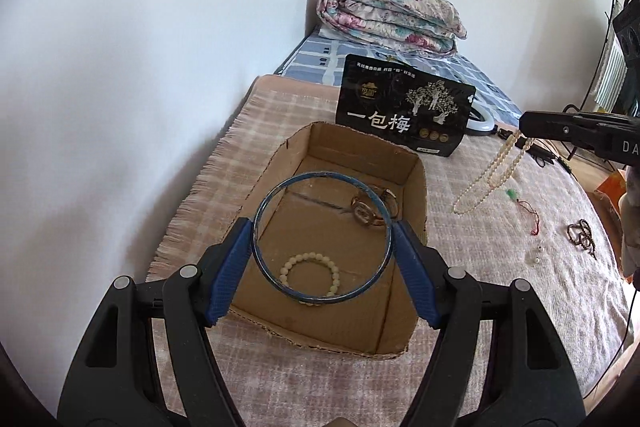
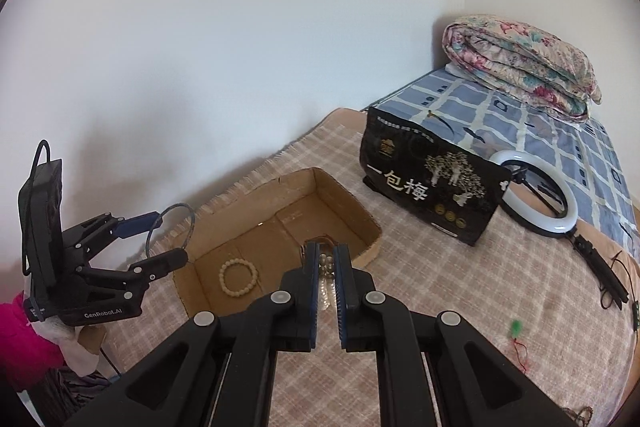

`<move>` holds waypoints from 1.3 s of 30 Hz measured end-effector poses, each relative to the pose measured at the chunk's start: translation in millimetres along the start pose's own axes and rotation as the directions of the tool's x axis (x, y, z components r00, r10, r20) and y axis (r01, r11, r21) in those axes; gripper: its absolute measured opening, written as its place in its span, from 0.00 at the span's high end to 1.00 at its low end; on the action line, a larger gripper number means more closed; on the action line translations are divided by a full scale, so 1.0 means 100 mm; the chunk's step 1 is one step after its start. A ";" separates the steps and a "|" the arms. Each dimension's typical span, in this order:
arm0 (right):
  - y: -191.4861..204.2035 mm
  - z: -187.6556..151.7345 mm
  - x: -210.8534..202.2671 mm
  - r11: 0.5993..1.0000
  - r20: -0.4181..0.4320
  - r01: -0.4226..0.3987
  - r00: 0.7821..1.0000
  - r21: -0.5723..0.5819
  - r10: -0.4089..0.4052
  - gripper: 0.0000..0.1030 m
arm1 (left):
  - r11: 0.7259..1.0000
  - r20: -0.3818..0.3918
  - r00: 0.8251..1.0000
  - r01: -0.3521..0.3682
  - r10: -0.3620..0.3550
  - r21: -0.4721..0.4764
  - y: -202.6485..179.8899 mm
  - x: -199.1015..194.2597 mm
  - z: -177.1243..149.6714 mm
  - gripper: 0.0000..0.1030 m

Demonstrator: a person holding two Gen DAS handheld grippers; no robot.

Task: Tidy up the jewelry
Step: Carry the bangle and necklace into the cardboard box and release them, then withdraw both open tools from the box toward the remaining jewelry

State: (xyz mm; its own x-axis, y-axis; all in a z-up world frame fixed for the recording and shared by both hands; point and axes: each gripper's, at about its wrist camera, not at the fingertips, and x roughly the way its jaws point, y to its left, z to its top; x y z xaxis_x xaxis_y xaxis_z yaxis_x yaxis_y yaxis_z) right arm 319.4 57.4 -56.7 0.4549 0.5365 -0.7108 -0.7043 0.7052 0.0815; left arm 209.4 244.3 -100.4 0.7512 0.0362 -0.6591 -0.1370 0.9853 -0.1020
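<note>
The left gripper [image 1: 322,255] pinched the blue bangle [image 1: 323,237] across its width above the cardboard box [image 1: 416,187], seemingly for dropping, while the right gripper [image 2: 327,267] clamped the dangling pearl necklace [image 1: 490,175], headed likewise.

Blue bangle [image 1: 322,238] betw. blue-padded jaws of black left gripper [image 1: 322,247], cream bead bracelet [image 1: 311,277] & brown cardboard box [image 1: 418,187] below, black bag w/ white text [image 1: 404,105] beyond was upright, pink-white plaid cloth [image 1: 260,115], floral quilt [image 1: 390,15], cream pearl necklace [image 1: 490,175] hung from black right gripper [image 2: 326,259].

Black gripper [image 2: 170,239], blue jaws, grey rivets, "GenRobot.AI" marking; pink sleeve [image 2: 24,343].
</note>
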 end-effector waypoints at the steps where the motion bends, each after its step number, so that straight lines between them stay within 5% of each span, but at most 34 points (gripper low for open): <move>1: 0.02 0.02 0.05 1.000 -0.002 -0.009 1.000 0.000 0.009 0.95 | 1.000 -0.004 1.000 -0.004 0.004 -0.003 0.02 0.02 -0.01 0.30; 20: 0.39 0.08 0.74 0.997 -0.067 -0.076 0.995 -0.027 0.074 0.92 | 0.999 -0.057 0.998 -0.020 0.018 -0.025 0.19 0.20 -0.06 0.29; 29: 0.31 0.08 0.70 1.000 -0.036 -0.013 0.999 -0.003 0.013 0.39 | 1.000 -0.071 0.997 -0.028 0.027 -0.008 0.14 0.22 -0.05 0.27; 39: 0.17 0.02 0.56 0.999 -0.038 0.025 0.999 0.023 -0.024 0.31 | 1.000 -0.055 0.998 -0.024 0.023 -0.013 0.06 0.15 -0.01 0.27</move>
State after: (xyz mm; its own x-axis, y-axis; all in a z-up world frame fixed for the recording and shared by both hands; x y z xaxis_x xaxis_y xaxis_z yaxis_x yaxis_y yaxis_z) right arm 334.3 100.4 -93.2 0.4504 0.5014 -0.7387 -0.6802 0.7287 0.0798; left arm 219.5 250.3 -111.5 0.7113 0.0495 -0.7012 -0.1629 0.9820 -0.0960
